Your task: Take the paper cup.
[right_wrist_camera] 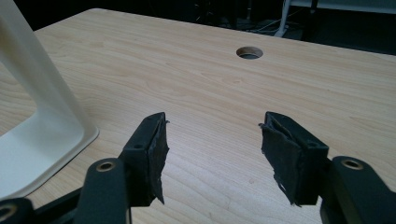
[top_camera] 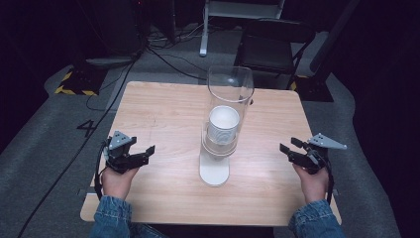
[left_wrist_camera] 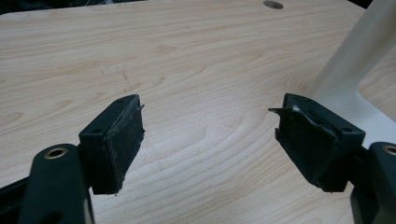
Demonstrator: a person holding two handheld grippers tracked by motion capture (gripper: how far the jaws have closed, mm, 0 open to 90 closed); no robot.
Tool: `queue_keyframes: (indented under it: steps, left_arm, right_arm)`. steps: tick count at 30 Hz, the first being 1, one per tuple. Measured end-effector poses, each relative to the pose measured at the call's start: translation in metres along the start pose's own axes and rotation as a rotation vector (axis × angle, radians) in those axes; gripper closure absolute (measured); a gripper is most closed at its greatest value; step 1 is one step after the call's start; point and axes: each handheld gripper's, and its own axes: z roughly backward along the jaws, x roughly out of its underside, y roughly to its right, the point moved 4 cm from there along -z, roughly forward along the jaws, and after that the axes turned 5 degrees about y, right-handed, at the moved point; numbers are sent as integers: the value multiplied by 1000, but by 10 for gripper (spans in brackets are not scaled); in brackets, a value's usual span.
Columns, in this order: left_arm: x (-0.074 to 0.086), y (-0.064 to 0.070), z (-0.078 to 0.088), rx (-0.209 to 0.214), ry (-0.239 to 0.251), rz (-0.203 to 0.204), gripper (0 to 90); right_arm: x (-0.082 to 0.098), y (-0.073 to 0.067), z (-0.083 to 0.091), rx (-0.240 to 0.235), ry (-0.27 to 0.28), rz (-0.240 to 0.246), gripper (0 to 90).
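A clear tube (top_camera: 229, 106) stands upright on a white stand (top_camera: 214, 171) at the middle of the desk (top_camera: 163, 109), with a white cup (top_camera: 223, 124) inside it. The left gripper (top_camera: 143, 153) rests at the desk's left edge, jaws apart with nothing between them. The right gripper (top_camera: 289, 148) rests at the right edge, jaws likewise apart and empty. Both point inward at the stand, well apart from it. A round hole (right_wrist_camera: 249, 52) pierces the desk's far side.

Upright cup dispenser (top_camera: 221, 129) mid-table, untouched
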Motion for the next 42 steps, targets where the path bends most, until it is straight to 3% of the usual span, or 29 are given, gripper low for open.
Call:
queue_keyframes:
  steps: [21,31,42]
  left_arm:
    - [0,0,1,-2,0,4,230]
    - [6,3,5,5,-25,-2,229]
    - [14,-2,18,-10,-26,19,227]
  right_arm:
    - [0,-3,-4,-13,-4,-2,394]
    - [-11,-21,-9,-75,12,18,383]
    - [-18,-51,-31,-168,-3,63,379]
